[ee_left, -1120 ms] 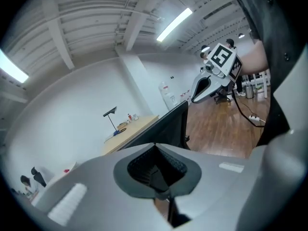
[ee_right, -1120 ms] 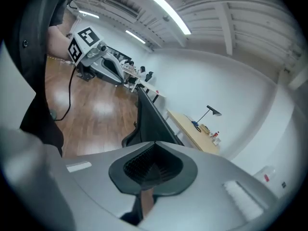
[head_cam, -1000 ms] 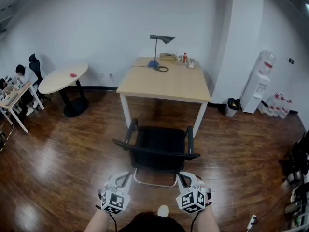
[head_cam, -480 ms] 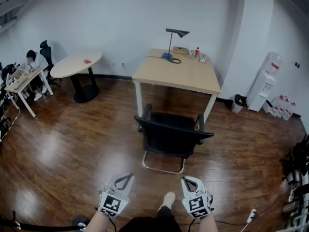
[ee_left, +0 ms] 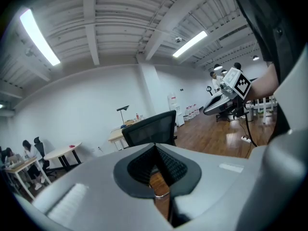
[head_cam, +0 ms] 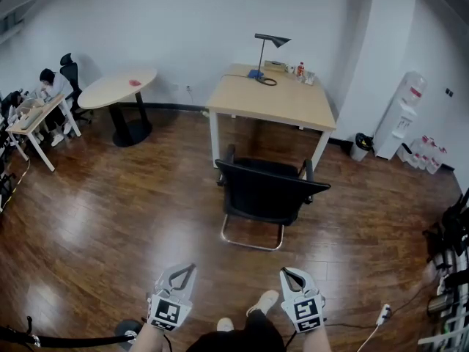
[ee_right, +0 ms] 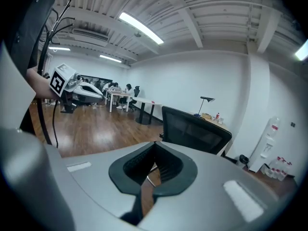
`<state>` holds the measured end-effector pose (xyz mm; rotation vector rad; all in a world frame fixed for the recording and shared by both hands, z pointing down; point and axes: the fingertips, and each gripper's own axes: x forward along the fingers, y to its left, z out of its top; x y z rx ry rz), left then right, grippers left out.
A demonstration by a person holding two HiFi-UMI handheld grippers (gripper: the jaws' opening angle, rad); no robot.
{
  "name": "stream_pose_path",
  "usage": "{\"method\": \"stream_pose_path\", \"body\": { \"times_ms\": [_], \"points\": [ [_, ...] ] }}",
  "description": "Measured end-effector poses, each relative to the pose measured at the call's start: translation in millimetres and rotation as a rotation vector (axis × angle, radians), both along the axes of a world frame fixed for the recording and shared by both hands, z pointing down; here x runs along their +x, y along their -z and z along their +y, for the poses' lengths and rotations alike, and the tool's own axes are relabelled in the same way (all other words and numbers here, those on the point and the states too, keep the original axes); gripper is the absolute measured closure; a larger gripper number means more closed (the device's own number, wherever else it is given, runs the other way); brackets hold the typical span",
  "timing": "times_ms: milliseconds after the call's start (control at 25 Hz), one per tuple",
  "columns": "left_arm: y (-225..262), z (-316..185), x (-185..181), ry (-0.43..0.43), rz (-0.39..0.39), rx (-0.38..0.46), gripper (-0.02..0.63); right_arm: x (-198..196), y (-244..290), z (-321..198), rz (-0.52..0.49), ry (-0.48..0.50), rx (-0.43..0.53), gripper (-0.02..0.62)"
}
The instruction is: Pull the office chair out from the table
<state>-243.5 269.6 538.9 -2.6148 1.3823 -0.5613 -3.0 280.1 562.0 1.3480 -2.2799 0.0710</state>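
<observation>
Both closed and empty, the left claw (head_cam: 192,267) and right claw (head_cam: 283,272) hung well apart from the black mesh-backed office chair (head_cam: 267,193), which stood just before the light wooden bench (head_cam: 275,103).

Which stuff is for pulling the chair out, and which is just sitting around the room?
For the job: office chair, table, left hand-held gripper and right hand-held gripper, both shut and empty.

Just sitting around: lamp, round table, water dispenser, bin.
</observation>
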Motion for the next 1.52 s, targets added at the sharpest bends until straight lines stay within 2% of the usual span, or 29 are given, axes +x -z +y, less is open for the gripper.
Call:
{"method": "stream_pose_path", "body": {
  "times_ms": [200,280,400,480,600,680,800,880,1040,1280,1520],
  "points": [
    [6.1,6.6,-3.8,0.009,-0.047,0.045,0.604,0.7,24.1,6.1,-0.032,-0.007,0.042,0.581],
    [10.9,4.9,-1.8,0.016,-0.023,0.054,0.604,4.4,36.3,6.5,-0.058,0.004,0.086,0.581],
    [24.3,5.1,-6.8,0.071,0.071,0.056,0.604,16.5,52.1,11.4,-0.144,-0.025,0.135,0.581],
    [31.2,10.2,-15.6,0.108,0.153,0.047,0.604,28.7,63.3,16.6,-0.246,-0.092,0.172,0.581],
    [40.8,12.2,-18.4,0.129,0.236,0.069,0.604,57.8,76.1,25.2,-0.415,-0.185,0.207,0.581],
    [45.0,7.3,-15.0,0.141,0.28,0.091,0.604,86.1,82.8,30.7,-0.465,-0.247,0.248,0.581],
    [58.0,5.8,-10.4,0.153,0.373,0.095,0.604,117.0,97.2,42.5,-0.471,-0.342,0.302,0.582],
    [67.6,4.8,-7.3,0.168,0.413,0.098,0.604,126.4,104.3,46.2,-0.479,-0.364,0.316,0.583],
    [71.6,4.8,8.4,0.162,0.425,0.101,0.604,132.7,104.2,49.2,-0.461,-0.331,0.33,0.583],
    [72.7,12.6,42.8,0.143,0.468,0.083,0.604,130.7,84.3,56.1,-0.419,-0.265,0.301,0.583],
    [71.5,24.3,48.6,0.151,0.46,0.085,0.604,119.2,75.2,51.8,-0.465,-0.233,0.266,0.583]
  ]
}}
